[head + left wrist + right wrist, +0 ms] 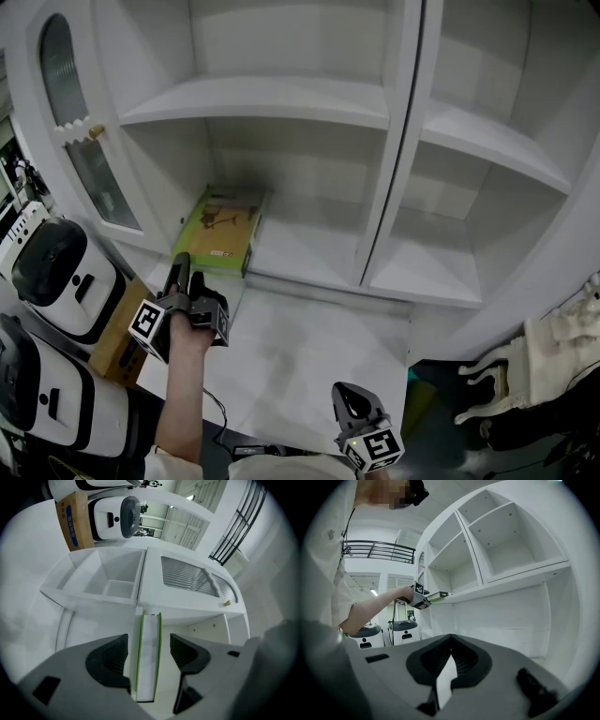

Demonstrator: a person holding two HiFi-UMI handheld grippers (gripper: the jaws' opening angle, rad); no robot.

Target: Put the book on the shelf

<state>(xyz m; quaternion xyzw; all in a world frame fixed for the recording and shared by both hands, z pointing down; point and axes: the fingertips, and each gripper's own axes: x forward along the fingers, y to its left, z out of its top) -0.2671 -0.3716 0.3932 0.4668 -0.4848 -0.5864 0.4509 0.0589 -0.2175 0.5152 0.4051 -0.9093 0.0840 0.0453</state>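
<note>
A green-covered book (223, 230) lies flat on the lowest board of the white shelf (309, 258), in the left bay against the left wall. My left gripper (187, 270) is at the book's near edge. In the left gripper view the book's (147, 658) white page edge runs between the two jaws with a gap on each side, so that gripper (149, 654) is open and its pads press on nothing. My right gripper (349, 398) hangs low and near, away from the shelf. Its jaws (450, 643) meet at the tips with nothing in them.
A glazed cabinet door (80, 141) stands open at the left. Two white robot bodies (56, 272) and a cardboard box (117, 352) crowd the left side. A vertical divider (389, 187) splits the shelf bays. White carved furniture (525, 361) sits at the right.
</note>
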